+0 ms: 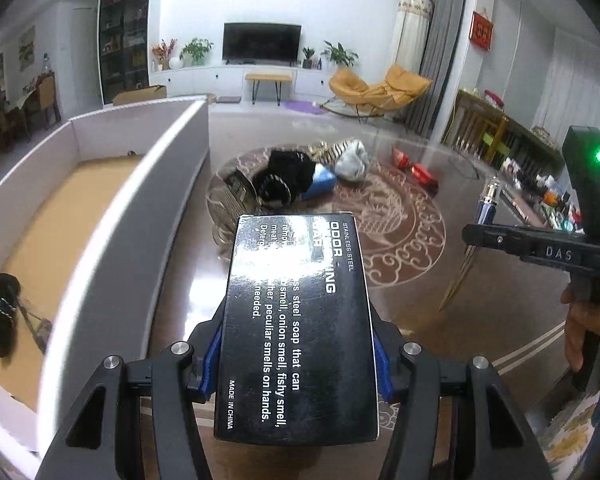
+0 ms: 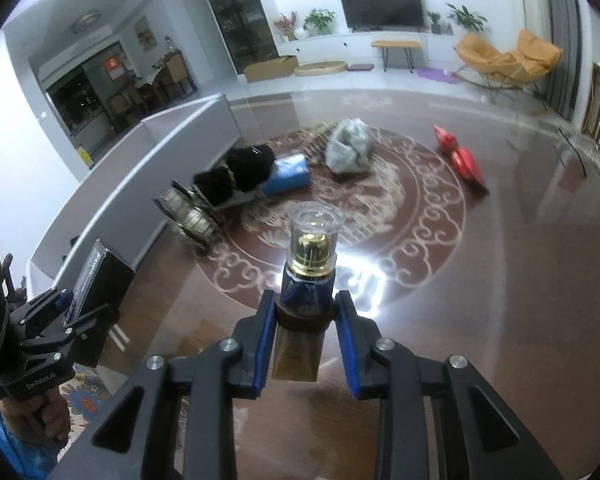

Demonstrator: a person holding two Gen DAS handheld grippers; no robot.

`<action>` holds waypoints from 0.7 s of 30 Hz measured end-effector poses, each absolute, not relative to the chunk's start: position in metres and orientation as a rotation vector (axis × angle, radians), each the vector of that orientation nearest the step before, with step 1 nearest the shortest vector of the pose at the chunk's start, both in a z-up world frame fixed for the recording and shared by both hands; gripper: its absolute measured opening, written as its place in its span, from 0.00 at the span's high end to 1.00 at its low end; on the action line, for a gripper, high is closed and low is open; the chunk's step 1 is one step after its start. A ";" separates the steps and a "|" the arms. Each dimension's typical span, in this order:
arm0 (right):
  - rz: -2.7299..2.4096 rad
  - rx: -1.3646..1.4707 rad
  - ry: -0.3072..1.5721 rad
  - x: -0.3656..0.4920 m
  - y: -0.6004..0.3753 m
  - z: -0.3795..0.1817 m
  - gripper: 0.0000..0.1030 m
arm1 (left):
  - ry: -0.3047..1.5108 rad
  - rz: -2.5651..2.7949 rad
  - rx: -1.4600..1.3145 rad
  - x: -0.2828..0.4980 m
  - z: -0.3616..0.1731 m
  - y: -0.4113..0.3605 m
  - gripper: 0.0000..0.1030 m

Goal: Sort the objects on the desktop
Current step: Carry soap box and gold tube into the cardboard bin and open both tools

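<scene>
Two tools are loaded at once, each carrying one item clear of the glossy brown table [image 2: 500,280]. The left tool [image 1: 298,354] clamps a black soap box [image 1: 300,320] across its narrow sides, long axis pointing ahead, so the blue pads bear on flat card rather than on corners. It hangs just beside the grey wall of the open storage box [image 1: 140,208] along the table's left edge, whose floor already holds a small black item [image 1: 2,312]; that box looks like the destination. The right tool [image 2: 305,316] is closed on a blue perfume bottle [image 2: 308,280] at its dark body below the gold collar, the clear cap pointing away from the wrist. Gripping the body rather than the cap probably keeps the cap from pulling off. Unsorted things remain near the table's middle: a black bundle [image 2: 240,172], a blue pack [image 2: 288,176], a grey bag [image 2: 350,146], and a red packet [image 2: 460,156] nearer the far right edge.
</scene>
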State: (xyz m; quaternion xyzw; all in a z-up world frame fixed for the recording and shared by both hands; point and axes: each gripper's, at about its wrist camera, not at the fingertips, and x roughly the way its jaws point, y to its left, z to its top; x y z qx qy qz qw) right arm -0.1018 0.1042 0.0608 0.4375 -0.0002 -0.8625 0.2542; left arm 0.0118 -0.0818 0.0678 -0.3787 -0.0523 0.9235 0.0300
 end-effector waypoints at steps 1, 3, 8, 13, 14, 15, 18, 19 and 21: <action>-2.341 1.170 0.012 -0.099 0.099 0.066 0.71 | -0.173 2.857 -1.151 0.015 0.074 -0.085 0.44; -2.336 1.145 0.028 -0.097 0.093 0.074 0.71 | -0.195 2.870 -1.125 0.019 0.083 -0.091 0.44; -2.307 1.046 0.038 -0.089 0.068 0.108 0.71 | -0.272 2.903 -1.045 0.031 0.116 -0.116 0.44; -2.239 0.971 0.036 -0.082 0.030 0.141 0.71 | -0.347 2.944 -1.001 0.041 0.142 -0.160 0.44; -2.218 0.952 0.036 -0.081 0.019 0.148 0.71 | -0.361 2.957 -1.001 0.044 0.146 -0.171 0.44; -2.198 0.936 0.036 -0.079 0.008 0.154 0.71 | -0.370 2.978 -1.000 0.047 0.151 -0.186 0.44; -2.137 0.895 0.032 -0.073 -0.022 0.169 0.71 | -0.362 3.054 -1.008 0.057 0.158 -0.222 0.44; -2.107 0.880 0.030 -0.070 -0.037 0.174 0.71 | -0.364 3.070 -1.015 0.059 0.158 -0.231 0.44; -2.056 0.867 0.034 -0.064 -0.062 0.180 0.71 | -0.383 3.103 -1.041 0.065 0.156 -0.255 0.44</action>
